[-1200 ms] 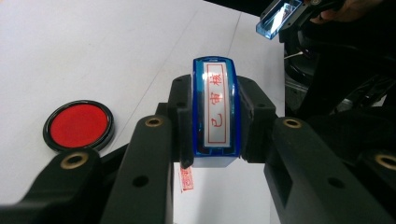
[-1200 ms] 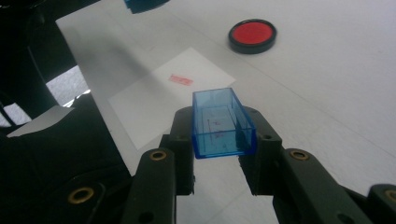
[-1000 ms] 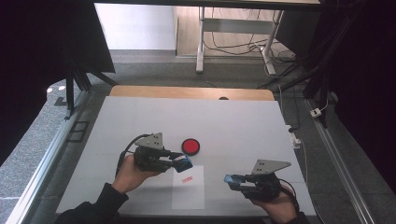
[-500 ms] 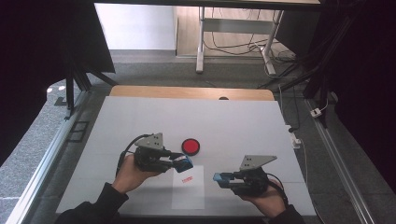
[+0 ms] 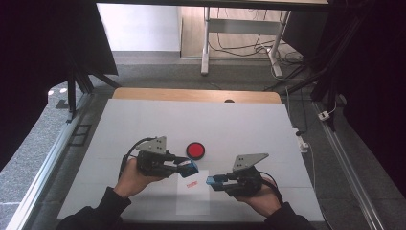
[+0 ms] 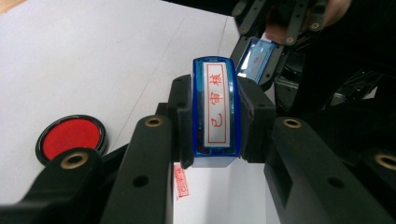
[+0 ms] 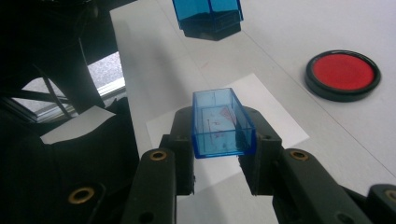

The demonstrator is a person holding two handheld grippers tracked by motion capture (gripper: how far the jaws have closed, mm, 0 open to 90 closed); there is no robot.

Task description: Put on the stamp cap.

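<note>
High view: a blue stamp (image 5: pixel 189 166) is clamped between the fingers of the left gripper (image 5: pixel 190 166), held above the table (image 5: pixel 143 120) at the 11 o'clock corner of a white paper sheet (image 5: pixel 194 199). The stamp's clear blue cap (image 5: pixel 211 180) is clamped between the fingers of the right gripper (image 5: pixel 210 180), at 3 o'clock of the sheet's top edge. Stamp and cap are near each other but apart, open ends roughly facing.

Left gripper view: the stamp (image 6: pixel 215 114) is gripped on its two long sides, and a white label with red characters is seen on its top. The cap (image 6: pixel 254 53) is seen farther off at 1 o'clock.

Right gripper view: the cap (image 7: pixel 222 123) is seen as an open box, empty apart from faint red smears on its inner walls. The stamp (image 7: pixel 208 16) is at 12 o'clock above it.

A round black ink pad (image 5: pixel 196 150), lid off, is filled with red ink; it lies on the table at 12 o'clock of the sheet, just clear of it. One red stamp print (image 5: pixel 191 183) is seen on the sheet near its top edge.

Edges and room: the sheet reaches toward the table's near edge. Bare table is left at 12, 9 and 3 o'clock of both grippers. A wooden strip (image 5: pixel 191 95) runs along the far edge.
</note>
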